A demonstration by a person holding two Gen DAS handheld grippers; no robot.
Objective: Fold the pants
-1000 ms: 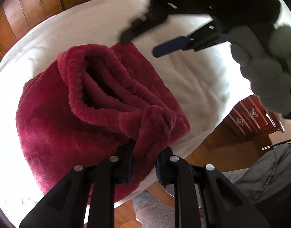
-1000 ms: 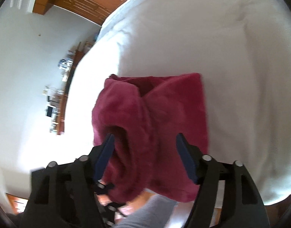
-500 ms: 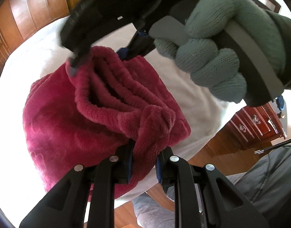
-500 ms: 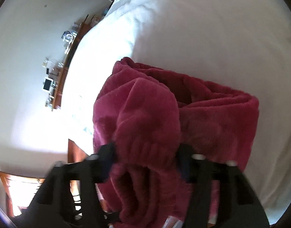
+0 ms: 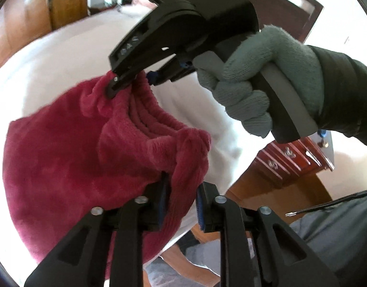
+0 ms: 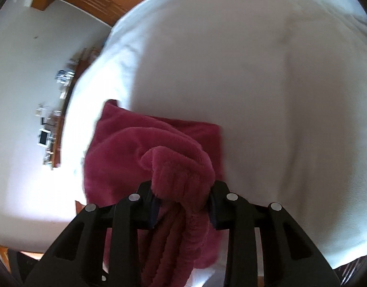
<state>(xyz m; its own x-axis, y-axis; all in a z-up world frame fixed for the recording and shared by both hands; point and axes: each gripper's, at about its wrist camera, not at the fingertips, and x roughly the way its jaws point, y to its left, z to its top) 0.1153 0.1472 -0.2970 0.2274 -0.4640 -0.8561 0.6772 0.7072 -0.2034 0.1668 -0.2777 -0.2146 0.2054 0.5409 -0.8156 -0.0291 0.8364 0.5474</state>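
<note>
Each tool [image 5: 181, 206] is black plastic with silver screws and blue pads; grey-green knitted glove [image 5: 260, 83], dark sleeve [image 5: 346, 91], grey trousers [image 5: 331, 236].

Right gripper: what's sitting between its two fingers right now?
A bunched fold of the red pants' ribbed waistband fills the right gripper, whose jaws have just been closing onto it; the right wrist view shows this best.

White bed [image 6: 255, 71]; red-brown drawer chest [image 5: 291, 160] beside it; wall shelf [image 6: 54, 124], perhaps cluttered.
</note>
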